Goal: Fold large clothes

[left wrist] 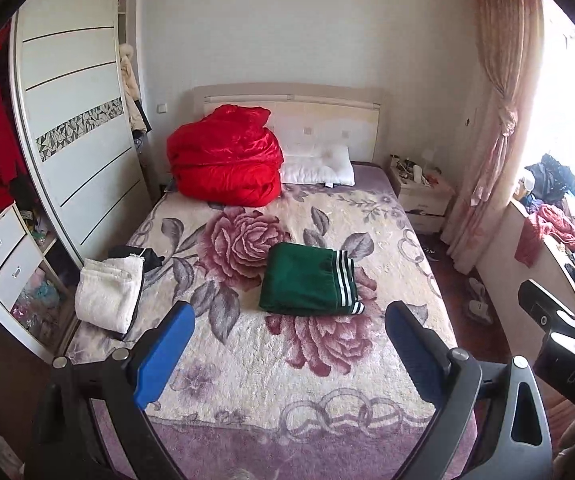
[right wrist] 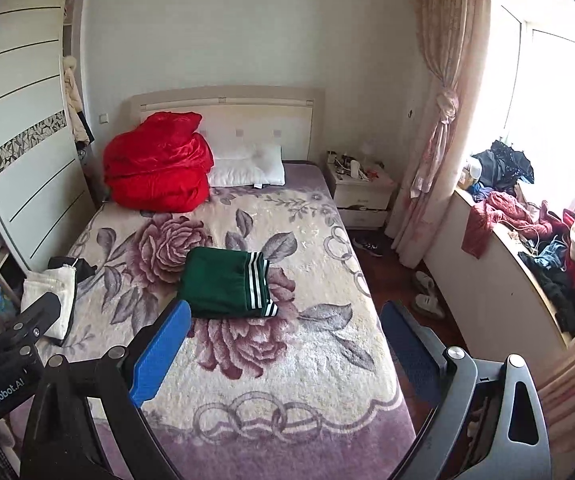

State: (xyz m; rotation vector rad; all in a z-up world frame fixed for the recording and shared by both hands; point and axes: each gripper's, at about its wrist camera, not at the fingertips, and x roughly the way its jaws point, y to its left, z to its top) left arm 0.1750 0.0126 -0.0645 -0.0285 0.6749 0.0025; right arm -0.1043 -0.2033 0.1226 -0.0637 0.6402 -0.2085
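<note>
A folded green garment [left wrist: 307, 280] with white-striped trim lies flat near the middle of a bed [left wrist: 367, 380], resting on the rose-patterned blanket [left wrist: 247, 360] that covers the mattress. Both hand-held grippers hang above the foot edge of the bed, well apart from the garment: the left gripper [left wrist: 289, 350] has its blue-padded fingers spread wide with nothing between them, and the right gripper [right wrist: 285, 350] is likewise spread and holding nothing. A folded cream towel [left wrist: 107, 298] sits at the bed's left edge, lying over a dark piece of clothing [left wrist: 147, 258]. At the head of the bed, a bundled red quilt [left wrist: 225, 160] occupies the left corner, touching a white pillow [left wrist: 319, 170] beside it, both against the headboard [left wrist: 327, 114]. A white sliding-door wardrobe [left wrist: 79, 128] stands along the left side, a cluttered nightstand [right wrist: 361, 188] sits at the bed's far right corner, and loose clothes [right wrist: 527, 224] are heaped on the window ledge beyond a tied pink curtain [right wrist: 443, 120].
</note>
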